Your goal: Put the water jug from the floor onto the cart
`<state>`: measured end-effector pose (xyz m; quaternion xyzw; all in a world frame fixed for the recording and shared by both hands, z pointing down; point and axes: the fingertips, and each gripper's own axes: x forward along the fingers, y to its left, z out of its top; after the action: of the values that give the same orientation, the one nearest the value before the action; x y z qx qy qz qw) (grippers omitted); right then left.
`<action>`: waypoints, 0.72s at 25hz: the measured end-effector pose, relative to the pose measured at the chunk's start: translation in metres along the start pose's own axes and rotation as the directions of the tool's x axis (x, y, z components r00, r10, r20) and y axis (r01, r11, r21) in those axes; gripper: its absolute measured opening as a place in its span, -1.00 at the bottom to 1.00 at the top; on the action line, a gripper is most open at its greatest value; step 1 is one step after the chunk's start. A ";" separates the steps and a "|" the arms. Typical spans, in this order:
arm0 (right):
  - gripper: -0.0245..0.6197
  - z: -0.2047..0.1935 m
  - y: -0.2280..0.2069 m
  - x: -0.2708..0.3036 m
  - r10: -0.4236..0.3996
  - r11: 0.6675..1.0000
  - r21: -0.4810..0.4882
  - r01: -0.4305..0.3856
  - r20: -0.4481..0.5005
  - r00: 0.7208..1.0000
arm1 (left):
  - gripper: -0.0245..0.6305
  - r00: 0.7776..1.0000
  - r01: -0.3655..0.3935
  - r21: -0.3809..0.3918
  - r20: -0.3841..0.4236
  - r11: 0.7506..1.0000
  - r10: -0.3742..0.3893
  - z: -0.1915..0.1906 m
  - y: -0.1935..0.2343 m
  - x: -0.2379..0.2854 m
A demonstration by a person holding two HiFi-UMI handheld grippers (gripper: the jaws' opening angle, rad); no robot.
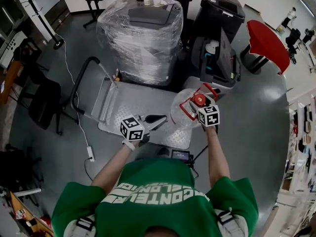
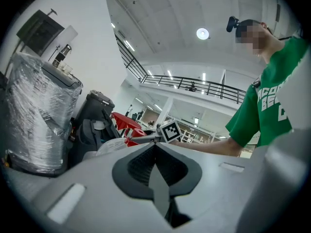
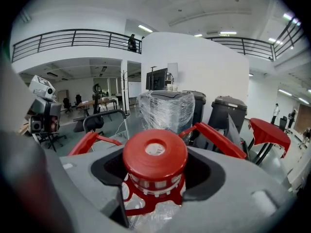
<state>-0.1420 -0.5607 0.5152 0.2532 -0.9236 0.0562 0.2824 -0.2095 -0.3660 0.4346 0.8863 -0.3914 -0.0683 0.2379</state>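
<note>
Two grippers, one load: R gripper (image 1: 199,104) is clamped round the neck of the jug (image 1: 182,113), just under its red cap (image 3: 154,154). The jug seems clear of the floor, over the right end of the cart (image 1: 148,102). L gripper (image 1: 159,118) is closed on nothing, above the deck's near edge. To land it well: bring the jug inboard over bare deck, lower it upright until the base sits flat, then release. The L gripper could steady the body vs. swing.
</note>
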 end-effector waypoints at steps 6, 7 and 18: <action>0.02 0.004 -0.006 0.017 0.074 0.996 -0.044 -0.074 -0.006 0.997 | -0.89 0.999 -0.038 -0.004 0.022 0.999 0.038 0.005 0.006 0.023; 0.02 0.004 -0.006 0.019 0.084 0.995 -0.054 -0.084 -0.007 0.996 | -0.89 0.999 -0.041 -0.007 0.023 0.999 0.041 0.004 0.005 0.026; 0.02 -0.010 0.005 0.039 0.193 0.966 -0.164 -0.198 -0.048 0.980 | -0.89 0.995 -0.098 -0.060 0.024 0.993 0.099 -0.020 0.001 0.055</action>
<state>-0.1678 -0.5708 0.5449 0.1353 -0.9409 0.0094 0.3103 -0.1663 -0.3991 0.4565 0.8576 -0.4356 -0.0799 0.2615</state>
